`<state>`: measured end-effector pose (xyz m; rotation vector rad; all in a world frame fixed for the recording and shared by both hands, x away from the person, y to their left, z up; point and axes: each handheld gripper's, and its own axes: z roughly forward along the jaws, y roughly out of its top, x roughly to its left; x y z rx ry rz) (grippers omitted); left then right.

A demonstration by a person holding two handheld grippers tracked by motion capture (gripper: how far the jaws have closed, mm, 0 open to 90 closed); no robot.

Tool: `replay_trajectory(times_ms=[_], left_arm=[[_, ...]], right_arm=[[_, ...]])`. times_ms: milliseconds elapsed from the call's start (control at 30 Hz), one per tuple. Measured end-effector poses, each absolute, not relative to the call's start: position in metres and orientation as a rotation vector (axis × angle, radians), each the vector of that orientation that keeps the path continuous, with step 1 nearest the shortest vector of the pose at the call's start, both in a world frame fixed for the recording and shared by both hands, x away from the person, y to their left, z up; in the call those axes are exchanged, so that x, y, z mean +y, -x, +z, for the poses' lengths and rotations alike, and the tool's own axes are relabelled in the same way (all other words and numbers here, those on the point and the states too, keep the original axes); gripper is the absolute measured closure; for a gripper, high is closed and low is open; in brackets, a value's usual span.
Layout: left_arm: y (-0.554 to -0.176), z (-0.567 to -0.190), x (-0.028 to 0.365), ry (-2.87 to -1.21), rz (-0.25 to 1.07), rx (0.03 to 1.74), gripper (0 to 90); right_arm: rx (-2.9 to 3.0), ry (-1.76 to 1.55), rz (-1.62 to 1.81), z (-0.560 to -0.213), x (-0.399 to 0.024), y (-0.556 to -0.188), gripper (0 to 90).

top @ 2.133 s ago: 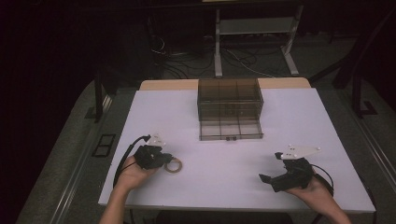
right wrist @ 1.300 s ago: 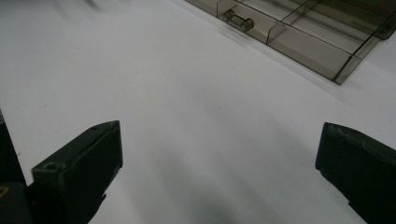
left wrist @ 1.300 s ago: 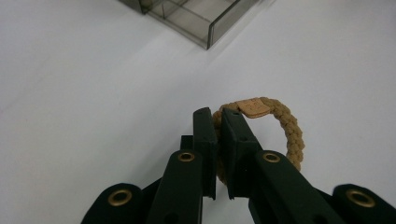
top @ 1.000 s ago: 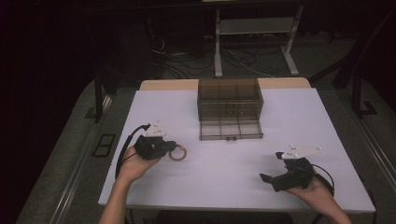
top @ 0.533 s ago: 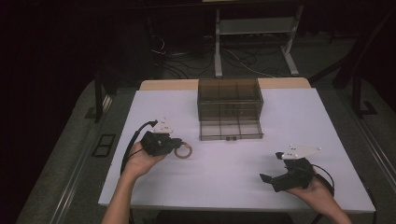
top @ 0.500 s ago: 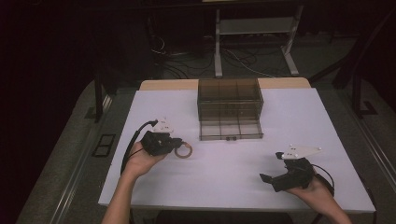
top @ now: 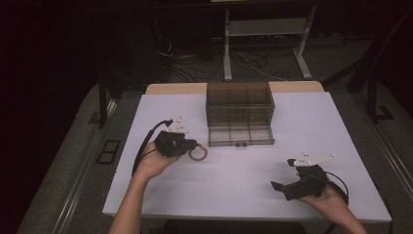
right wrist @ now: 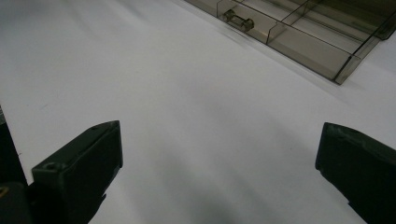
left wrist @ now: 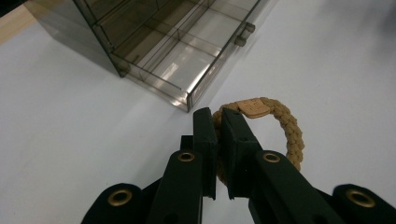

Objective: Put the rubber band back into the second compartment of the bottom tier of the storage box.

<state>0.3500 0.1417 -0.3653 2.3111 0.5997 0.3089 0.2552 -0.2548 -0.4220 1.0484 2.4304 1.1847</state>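
A tan braided bracelet [left wrist: 280, 122] with a small flat tag hangs from my left gripper [left wrist: 218, 122], whose jaws are shut on its band. In the high view the bracelet [top: 198, 154] and left gripper [top: 190, 147] sit just off the front left corner of the pulled-out drawer [top: 240, 134] of a smoky clear drawer box [top: 238, 101]. The drawer [left wrist: 187, 46] has several empty compartments. My right gripper [top: 276, 186] rests low at the table's front right, jaws wide apart with bare table between them; its own view shows the drawer's handle [right wrist: 237, 21].
The white table top [top: 234, 170] has bare room across the middle and front. Beyond its far edge stand a metal rack's legs [top: 263, 44] and loose cables on a dark floor.
My left gripper has carried the bracelet to the right and away from the person, closer to the drawer's front left corner. The right gripper has stayed where it was.
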Motion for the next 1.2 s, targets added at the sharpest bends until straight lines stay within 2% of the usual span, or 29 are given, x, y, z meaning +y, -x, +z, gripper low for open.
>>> replay_trajectory(times_ms=[1200], left_arm=[[-0.377, -0.342, 0.093, -2.408, 0.301, 0.476, 83.5]], right_arm=[[2.431, -1.045, 1.189, -0.422, -0.255, -0.255, 0.1]])
